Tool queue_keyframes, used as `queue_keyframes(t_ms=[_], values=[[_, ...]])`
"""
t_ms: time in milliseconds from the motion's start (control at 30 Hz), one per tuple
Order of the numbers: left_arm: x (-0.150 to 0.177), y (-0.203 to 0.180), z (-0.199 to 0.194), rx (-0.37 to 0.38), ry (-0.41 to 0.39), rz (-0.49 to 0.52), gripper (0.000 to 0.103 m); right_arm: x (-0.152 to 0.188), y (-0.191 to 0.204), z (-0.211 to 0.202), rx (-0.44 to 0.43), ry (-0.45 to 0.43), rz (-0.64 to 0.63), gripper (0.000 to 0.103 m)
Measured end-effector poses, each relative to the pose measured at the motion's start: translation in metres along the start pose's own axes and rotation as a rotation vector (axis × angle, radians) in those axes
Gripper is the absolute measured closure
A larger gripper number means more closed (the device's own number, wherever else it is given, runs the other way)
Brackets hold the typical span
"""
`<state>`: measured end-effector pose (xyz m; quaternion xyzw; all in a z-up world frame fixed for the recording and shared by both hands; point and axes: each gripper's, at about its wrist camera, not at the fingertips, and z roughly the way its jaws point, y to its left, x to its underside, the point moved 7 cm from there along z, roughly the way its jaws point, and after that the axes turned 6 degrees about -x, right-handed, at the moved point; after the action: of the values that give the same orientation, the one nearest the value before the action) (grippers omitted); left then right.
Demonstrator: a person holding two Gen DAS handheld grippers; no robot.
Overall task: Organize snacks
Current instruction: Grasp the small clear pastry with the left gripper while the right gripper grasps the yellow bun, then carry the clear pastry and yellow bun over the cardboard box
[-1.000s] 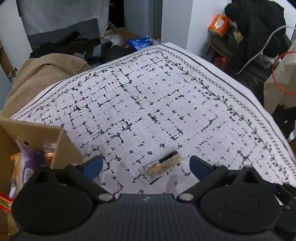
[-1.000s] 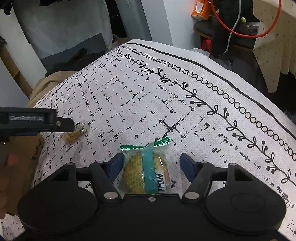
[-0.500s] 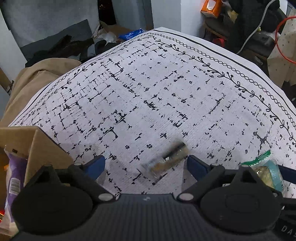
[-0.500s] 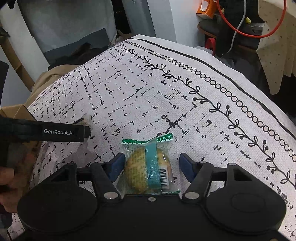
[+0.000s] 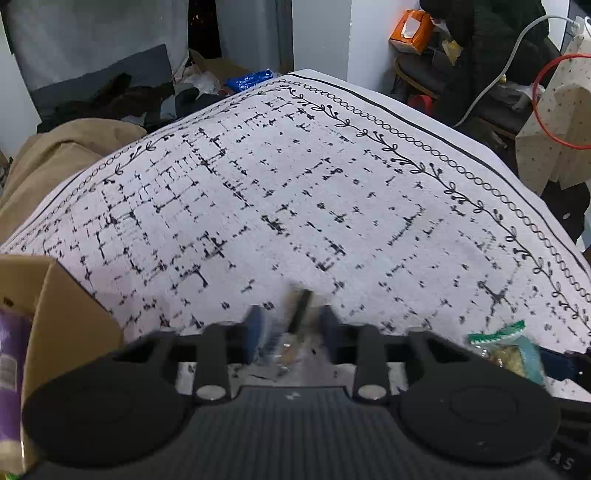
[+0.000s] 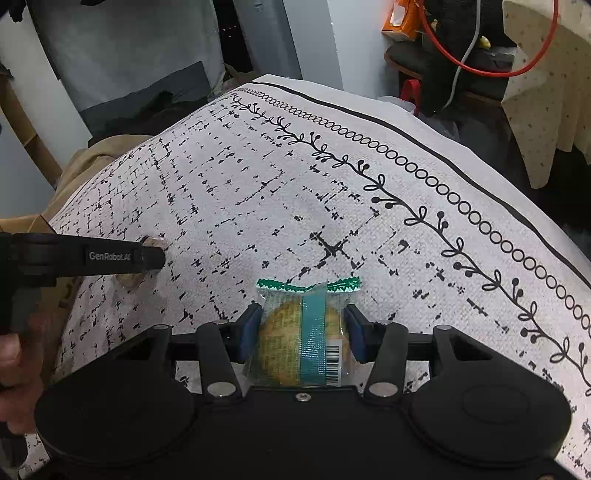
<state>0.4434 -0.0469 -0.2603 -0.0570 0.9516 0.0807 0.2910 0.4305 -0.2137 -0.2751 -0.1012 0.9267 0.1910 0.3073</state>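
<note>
My left gripper (image 5: 290,326) has closed on a small clear-wrapped snack bar (image 5: 295,328), blurred between the blue pads. In the right wrist view the left gripper (image 6: 147,256) shows at the left with the snack bar (image 6: 129,279) peeking out around its tip. My right gripper (image 6: 303,332) is shut on a round cake in a clear wrapper with a teal band (image 6: 301,343), low over the patterned tablecloth (image 6: 332,184). That cake also shows at the lower right of the left wrist view (image 5: 513,350).
A cardboard box (image 5: 62,314) with a purple packet (image 5: 11,376) inside stands at the table's left edge. A tan cloth (image 5: 55,155) lies beyond the far left edge. A chair with dark clothes (image 5: 480,55) and an orange tissue box (image 5: 412,26) stand at the back right.
Both grippers went from wide open to closed. The left closed on the snack bar and the right closed on the round cake.
</note>
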Motion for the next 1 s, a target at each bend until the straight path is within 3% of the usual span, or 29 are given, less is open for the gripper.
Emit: queue_keyframes(t_ms=[300,633,1000], values=[[0.006,0.013,-0.047,0.041,-0.004,-0.098,0.081,-0.016,0.018,-0.023,-0.055,-0.059,0.012,0.055],[0.000,0.044,-0.116,0.028,-0.057,-0.158,0.081,-0.028,0.063,-0.043,-0.116,-0.112,-0.028,0.055],[0.008,0.120,-0.163,-0.026,-0.059,-0.339,0.081,-0.039,0.116,-0.065,-0.236,-0.193,-0.055,0.056]])
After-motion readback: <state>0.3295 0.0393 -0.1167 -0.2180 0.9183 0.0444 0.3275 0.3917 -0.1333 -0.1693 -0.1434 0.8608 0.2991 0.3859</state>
